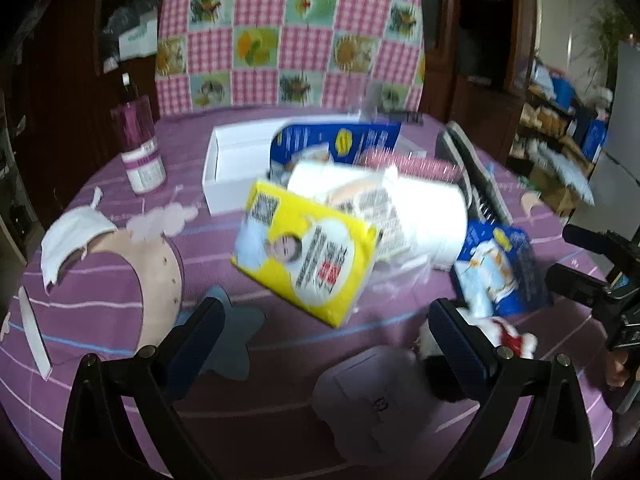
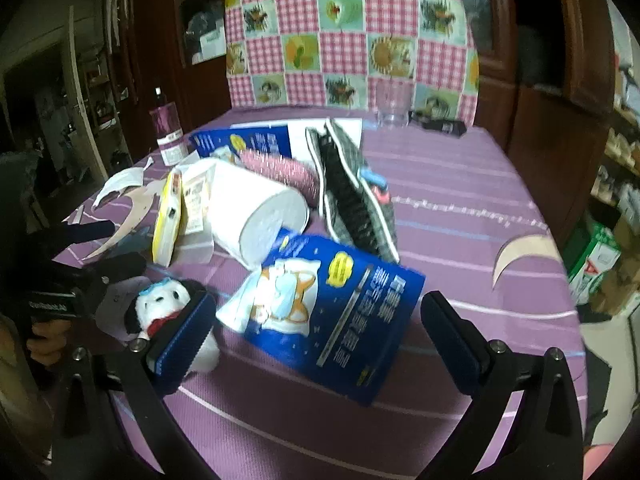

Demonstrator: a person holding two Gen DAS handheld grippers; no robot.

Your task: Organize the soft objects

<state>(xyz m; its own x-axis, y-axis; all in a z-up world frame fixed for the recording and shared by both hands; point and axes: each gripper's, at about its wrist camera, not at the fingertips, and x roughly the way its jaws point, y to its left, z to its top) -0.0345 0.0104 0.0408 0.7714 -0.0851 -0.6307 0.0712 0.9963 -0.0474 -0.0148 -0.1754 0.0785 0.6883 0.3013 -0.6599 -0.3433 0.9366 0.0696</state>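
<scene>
My left gripper (image 1: 328,340) is open over the purple tablecloth (image 1: 280,420), with nothing between its fingers. Just ahead lies a yellow tissue pack (image 1: 308,248) leaning on a white paper roll (image 1: 424,208). A small white plush toy (image 1: 504,332) sits by the right finger, and a flat grey pouch (image 1: 372,392) lies below. My right gripper (image 2: 320,340) is open too. A blue tissue pack (image 2: 332,312) lies between and ahead of its fingers, untouched. The plush toy (image 2: 160,304) rests just left of its left finger (image 2: 184,340).
Behind the pile stand a second blue pack (image 2: 244,140), a pink bristly roller (image 2: 280,170), a dark checked shoe (image 2: 352,192) and a white box (image 1: 240,156). A purple bottle (image 1: 140,148) and a white mask (image 1: 72,240) lie left. A checked-cloth chair back (image 1: 288,32) stands behind.
</scene>
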